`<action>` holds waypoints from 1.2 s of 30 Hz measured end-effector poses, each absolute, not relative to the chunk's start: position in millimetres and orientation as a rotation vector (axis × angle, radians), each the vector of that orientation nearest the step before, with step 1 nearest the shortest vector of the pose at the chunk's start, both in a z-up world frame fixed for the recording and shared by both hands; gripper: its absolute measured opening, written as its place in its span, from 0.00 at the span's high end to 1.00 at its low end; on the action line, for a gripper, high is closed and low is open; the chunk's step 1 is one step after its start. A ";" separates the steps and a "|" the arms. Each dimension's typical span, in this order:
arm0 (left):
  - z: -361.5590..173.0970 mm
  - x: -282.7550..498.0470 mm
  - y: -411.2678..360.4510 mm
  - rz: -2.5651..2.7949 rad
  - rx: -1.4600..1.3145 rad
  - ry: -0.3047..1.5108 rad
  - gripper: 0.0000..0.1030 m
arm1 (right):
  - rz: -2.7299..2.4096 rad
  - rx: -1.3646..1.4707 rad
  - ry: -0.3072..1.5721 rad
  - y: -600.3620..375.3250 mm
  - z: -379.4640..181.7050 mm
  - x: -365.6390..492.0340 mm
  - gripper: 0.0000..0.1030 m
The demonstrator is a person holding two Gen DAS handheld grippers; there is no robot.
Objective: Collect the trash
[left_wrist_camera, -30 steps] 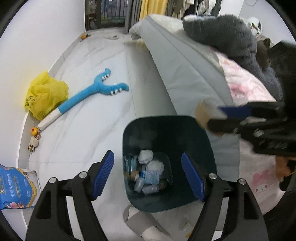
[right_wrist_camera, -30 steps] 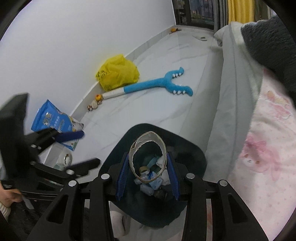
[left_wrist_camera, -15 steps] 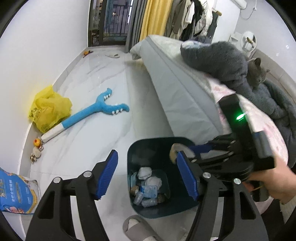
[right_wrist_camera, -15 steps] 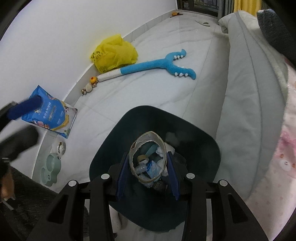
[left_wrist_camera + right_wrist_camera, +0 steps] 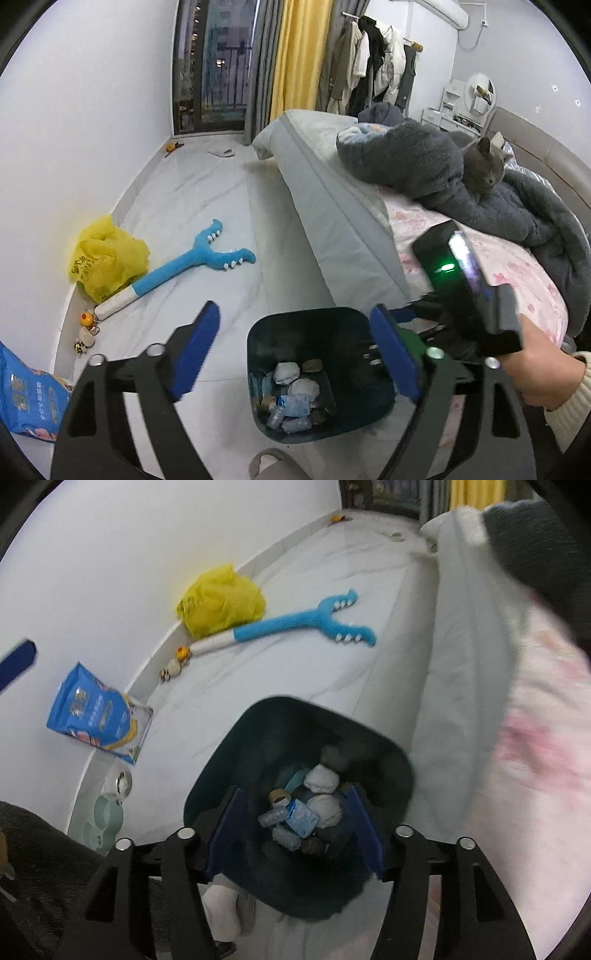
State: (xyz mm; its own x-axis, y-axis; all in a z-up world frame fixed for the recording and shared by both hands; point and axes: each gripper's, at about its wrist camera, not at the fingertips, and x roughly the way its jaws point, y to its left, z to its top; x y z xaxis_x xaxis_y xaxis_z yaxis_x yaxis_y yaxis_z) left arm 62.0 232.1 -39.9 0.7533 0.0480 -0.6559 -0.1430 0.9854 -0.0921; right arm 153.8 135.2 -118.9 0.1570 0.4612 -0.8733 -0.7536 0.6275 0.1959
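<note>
A dark teal trash bin stands on the floor beside the bed; it also shows in the right wrist view. It holds crumpled tissues, small plastic bottles and a tape roll. My left gripper is open and empty above the bin. My right gripper is open and empty directly over the bin's mouth. The right gripper's body shows in the left wrist view at the bin's right rim.
A bed with a grey cat runs along the right. On the floor lie a blue plush toy, a yellow bag, a blue pouch, a pet bowl and a slipper.
The right gripper has opened and the cardboard ring it held is gone from its fingers. The left gripper has tilted up and back, so more of the room shows.
</note>
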 end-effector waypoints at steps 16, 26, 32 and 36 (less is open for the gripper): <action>-12.9 41.3 155.1 0.117 -0.081 0.683 0.03 | 0.608 -0.122 0.843 -76.8 -10.3 101.1 0.03; -11.6 30.6 113.7 0.131 -0.047 0.661 0.03 | 0.437 -0.059 0.725 -188.1 23.8 50.6 0.03; -14.8 25.4 95.2 0.130 -0.044 0.658 0.03 | 0.396 -0.002 0.703 -231.1 21.2 31.6 0.03; -21.0 25.2 90.3 0.138 -0.049 0.654 0.03 | 0.412 0.048 0.687 -244.3 19.3 28.7 0.03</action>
